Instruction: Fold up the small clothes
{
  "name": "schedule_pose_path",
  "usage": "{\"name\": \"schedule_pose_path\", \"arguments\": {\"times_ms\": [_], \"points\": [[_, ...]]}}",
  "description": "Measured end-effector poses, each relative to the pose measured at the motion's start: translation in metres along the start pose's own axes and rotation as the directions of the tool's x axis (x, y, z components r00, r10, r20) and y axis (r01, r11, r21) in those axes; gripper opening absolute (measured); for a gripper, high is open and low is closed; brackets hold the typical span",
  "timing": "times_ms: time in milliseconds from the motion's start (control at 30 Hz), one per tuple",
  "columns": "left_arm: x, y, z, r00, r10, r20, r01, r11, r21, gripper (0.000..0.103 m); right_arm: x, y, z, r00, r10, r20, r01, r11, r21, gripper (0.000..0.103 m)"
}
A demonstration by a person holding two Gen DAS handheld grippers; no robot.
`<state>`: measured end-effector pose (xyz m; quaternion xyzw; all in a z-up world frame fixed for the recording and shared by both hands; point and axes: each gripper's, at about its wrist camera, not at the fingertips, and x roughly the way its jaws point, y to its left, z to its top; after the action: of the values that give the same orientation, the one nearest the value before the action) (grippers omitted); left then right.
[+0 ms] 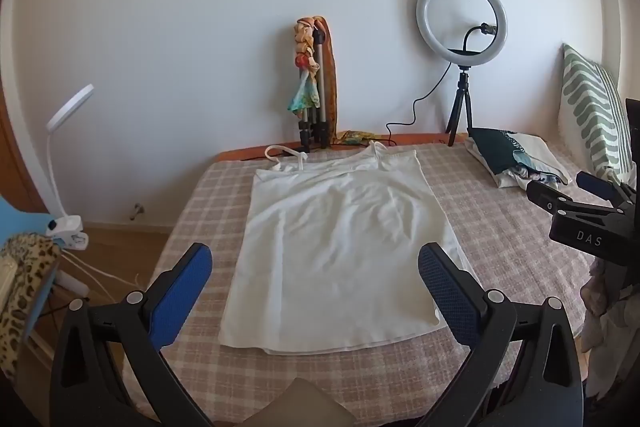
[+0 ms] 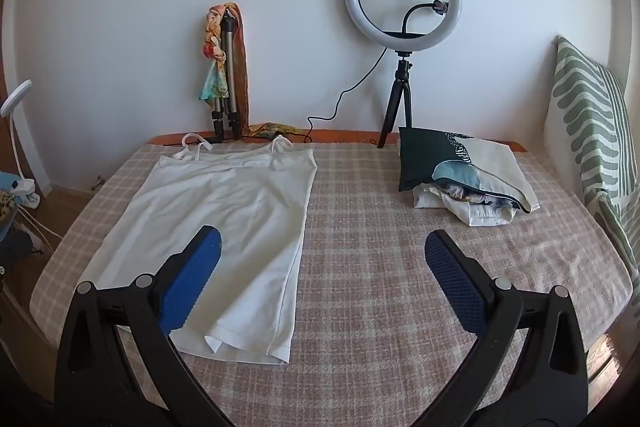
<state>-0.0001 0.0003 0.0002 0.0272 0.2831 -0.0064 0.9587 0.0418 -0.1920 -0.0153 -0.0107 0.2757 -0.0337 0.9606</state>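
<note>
A white top lies flat on the checked bed, straps toward the far edge, left of centre. The left gripper hovers level over its near hem, fingers spread wide, holding nothing. The right gripper hangs beside the top's right edge, equally wide and empty. Folded clothes sit by the far right corner.

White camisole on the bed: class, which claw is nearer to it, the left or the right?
Left. The left claw is open above the white camisole's hem end, straddling it. The right claw is open over its right edge and the bare checked cover.
</note>
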Motion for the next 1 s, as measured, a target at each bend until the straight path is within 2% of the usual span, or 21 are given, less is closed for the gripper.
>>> {"name": "schedule_pose_path", "arguments": {"times_ms": [1000], "points": [[-0.0019, 0.0084, 0.0026, 1.0, 0.01, 0.011, -0.009, 1.0, -0.009, 0.103, -0.0059, 0.0013, 0.0015, 1.0, 0.0, 0.015, 0.0, 1.0, -0.001, 0.103]]}}
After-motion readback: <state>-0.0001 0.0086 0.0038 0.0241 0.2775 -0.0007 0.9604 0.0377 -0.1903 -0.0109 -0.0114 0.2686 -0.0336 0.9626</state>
